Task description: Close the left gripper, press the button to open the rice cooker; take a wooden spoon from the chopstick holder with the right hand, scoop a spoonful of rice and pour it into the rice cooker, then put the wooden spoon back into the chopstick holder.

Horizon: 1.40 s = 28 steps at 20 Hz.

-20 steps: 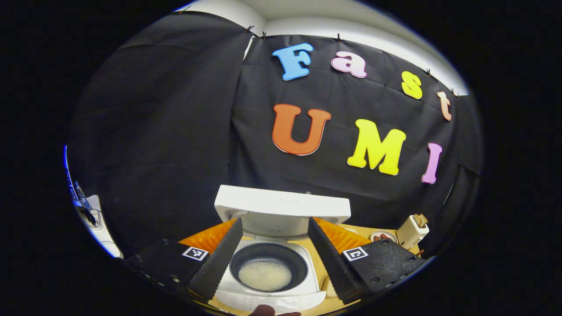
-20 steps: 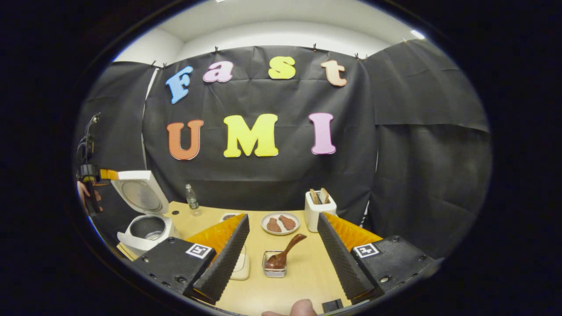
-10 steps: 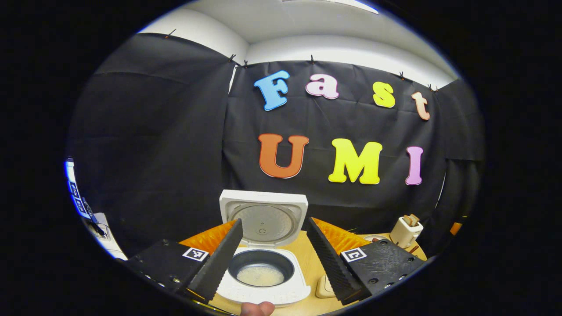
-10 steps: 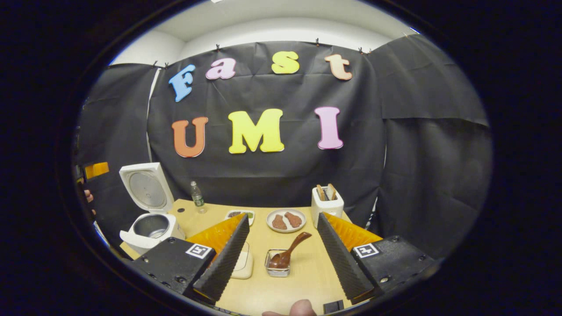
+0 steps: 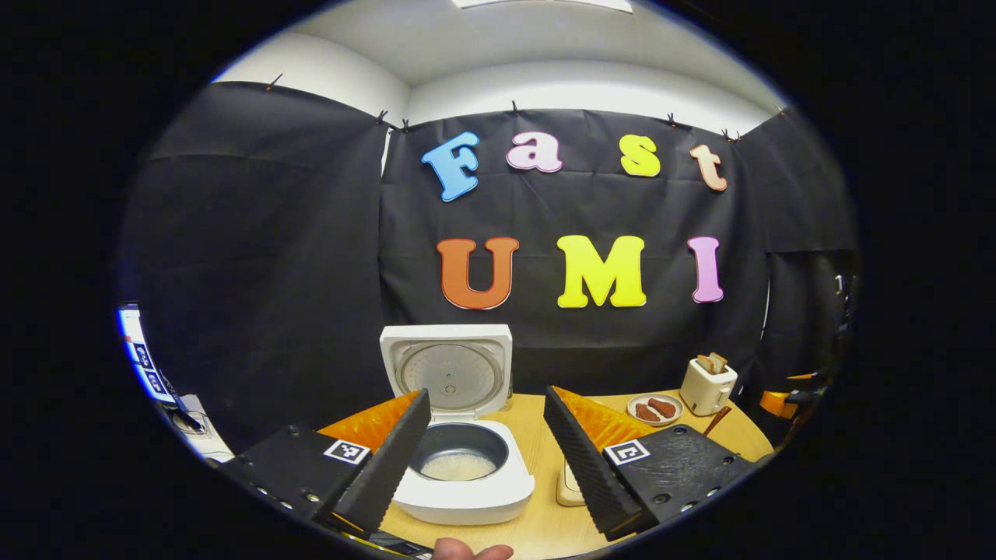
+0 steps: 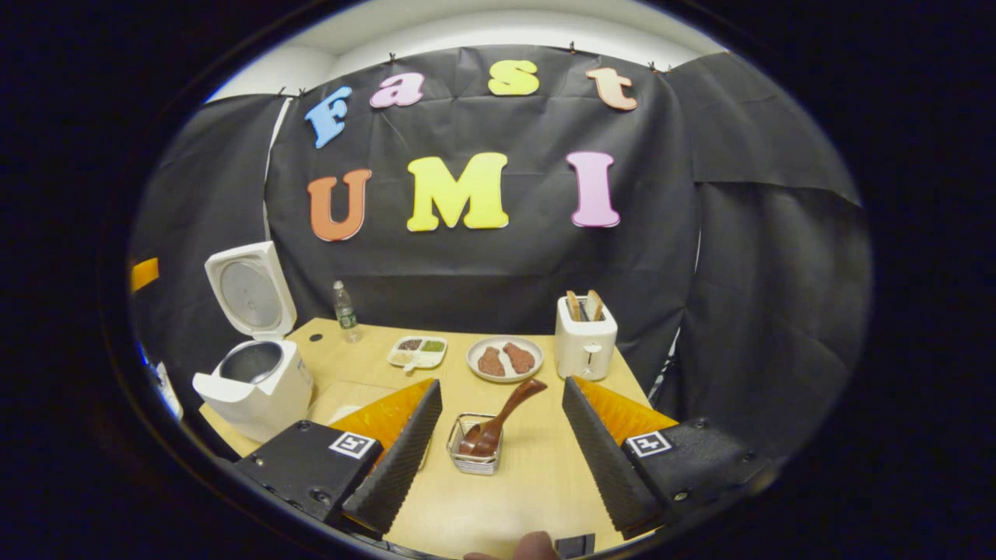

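Observation:
The white rice cooker (image 5: 465, 488) stands in front of my left gripper (image 5: 485, 395) with its lid (image 5: 447, 370) raised upright. White rice lies in its dark pot (image 5: 461, 465). The left gripper is open, holds nothing and is held back from the cooker. In the right gripper view the cooker (image 6: 261, 385) sits at the table's left end. A wooden spoon (image 6: 498, 412) leans in a small wire chopstick holder (image 6: 473, 455), bowl down, handle pointing up and right. My right gripper (image 6: 502, 385) is open, with the holder between and beyond its fingers, not touching.
On the wooden table (image 6: 537, 482) stand a white toaster (image 6: 585, 342) with bread, a plate (image 6: 504, 359) with two brown pieces, a divided tray (image 6: 418, 351) and a small bottle (image 6: 345, 311). A cream dish (image 5: 566, 488) lies right of the cooker.
My left gripper has drawn back from the cooker, which now looks smaller with its lid fully up. My right gripper has moved closer to the holder and spoon.

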### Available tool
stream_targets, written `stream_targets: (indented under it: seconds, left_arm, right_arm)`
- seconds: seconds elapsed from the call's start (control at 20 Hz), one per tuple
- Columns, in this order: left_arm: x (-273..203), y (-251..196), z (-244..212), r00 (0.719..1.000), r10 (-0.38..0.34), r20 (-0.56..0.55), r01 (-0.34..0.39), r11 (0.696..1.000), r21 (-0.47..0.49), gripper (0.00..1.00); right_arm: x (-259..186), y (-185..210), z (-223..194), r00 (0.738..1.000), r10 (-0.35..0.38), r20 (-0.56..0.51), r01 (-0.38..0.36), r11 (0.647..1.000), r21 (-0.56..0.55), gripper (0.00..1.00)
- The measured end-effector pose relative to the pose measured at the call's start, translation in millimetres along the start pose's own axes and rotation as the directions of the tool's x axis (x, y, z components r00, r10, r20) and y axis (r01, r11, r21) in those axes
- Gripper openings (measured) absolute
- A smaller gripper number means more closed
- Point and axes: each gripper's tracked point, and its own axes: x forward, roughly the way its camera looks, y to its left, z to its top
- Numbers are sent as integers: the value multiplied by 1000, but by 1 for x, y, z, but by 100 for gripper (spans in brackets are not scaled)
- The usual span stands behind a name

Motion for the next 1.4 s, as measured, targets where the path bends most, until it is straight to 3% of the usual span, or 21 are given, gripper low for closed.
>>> stream_targets:
  seconds: [0.3,0.5,0.65,0.8,0.85,0.9,0.95,1.0,1.05,1.1,1.15,1.2,1.25,1.4]
  left_arm:
    - [-15,-20,-8,998,32,-48,-35,997,-71,94]
    - [-22,-33,-12,995,64,-73,-69,995,-76,94]
    - [-22,-43,-16,993,74,-97,-81,994,-75,94]
    - [-23,-43,-32,984,106,-142,-113,993,-44,94]
    - [-24,-43,-36,980,115,-159,-122,992,-38,94]
    - [-25,-45,-38,978,122,-172,-129,991,-35,94]
    - [-26,-45,-40,976,127,-178,-136,990,-35,94]
    - [-26,-46,-39,975,130,-180,-139,990,-37,94]
    - [-25,-47,-40,974,134,-182,-143,989,-38,94]
    - [-25,-46,-40,974,138,-182,-147,988,-38,94]
    - [-26,-44,-40,973,145,-182,-154,987,-37,94]
    - [-27,-43,-40,972,149,-183,-158,987,-38,94]
    - [-26,-43,-42,971,151,-185,-161,986,-42,94]
    - [-27,-41,-45,969,153,-192,-166,985,-53,94]
  right_arm:
    - [65,-1,-50,992,81,-97,-67,988,140,100]
    - [122,-12,-79,982,93,-164,-56,975,217,99]
    - [155,-15,-98,967,127,-219,-64,960,272,84]
    - [182,-13,-109,955,161,-248,-86,954,287,81]
    - [191,-12,-110,951,172,-256,-93,951,293,70]
    - [198,-9,-113,947,183,-264,-96,946,311,72]
    - [203,-8,-115,944,191,-270,-93,937,336,58]
    - [208,-8,-116,942,194,-275,-88,930,356,55]
    - [210,-9,-116,941,195,-276,-83,925,371,44]
    - [209,-7,-115,940,205,-272,-87,917,389,47]
    - [208,-5,-114,938,215,-272,-93,912,400,30]
    - [207,-3,-114,937,219,-271,-97,911,401,32]
    - [205,-4,-113,937,219,-273,-97,912,399,24]
    - [196,-1,-116,932,228,-280,-100,908,407,22]
